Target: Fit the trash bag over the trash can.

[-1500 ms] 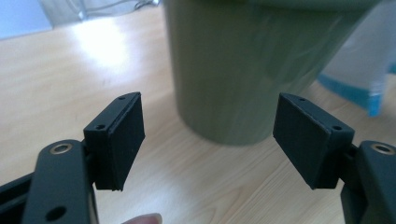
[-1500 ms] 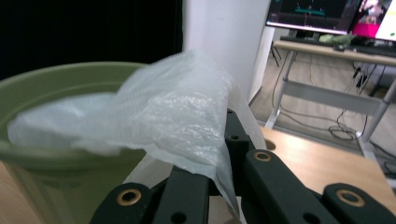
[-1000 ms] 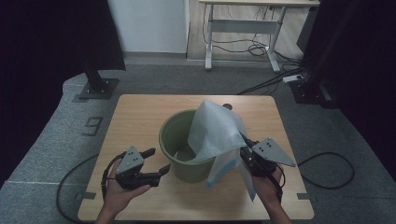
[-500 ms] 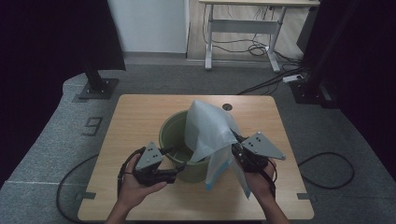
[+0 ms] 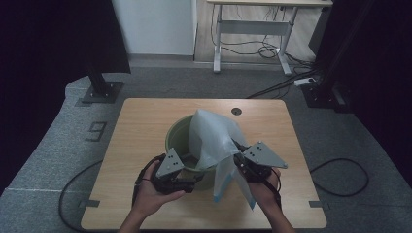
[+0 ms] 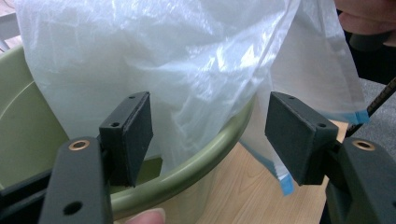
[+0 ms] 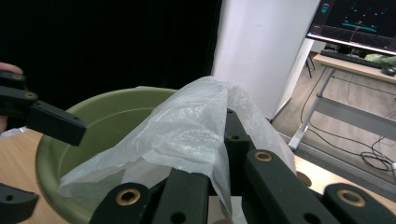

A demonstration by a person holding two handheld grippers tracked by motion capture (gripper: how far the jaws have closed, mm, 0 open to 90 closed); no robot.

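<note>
**A:** What are your claws doing, starting with the biggest thing in front of you?

**B:** I am working at a round-cornered wooden table [image 5: 145,126], pale and smooth. A green bucket [image 5: 177,138] is standing near its middle, round, matte plastic with a thick rolled rim. A thin, translucent white plastic bag [image 5: 214,136] is rising crumpled out of the bucket and draping over its near rim, with a blue-edged strip hanging down outside.

**A:** And the right one?

**B:** My right gripper [image 7: 219,154] is sitting just right of the bucket, its 2 jaws pinched tight on a gathered fold of the bag, the film bunching over them.

**A:** The left?

**B:** My left gripper [image 6: 210,135] is holding its 2 jaws well apart, after narrowing them a little just now. They are straddling the bucket's near rim, with the bag's wrinkled film hanging between the flat, black, matte pads [image 6: 133,135]. Neither pad is pressing on the film, so that claw is gripping nothing.

**A:** Where is it from above?

**B:** Seen from above, it is sitting at the bucket's near-left edge.
</note>
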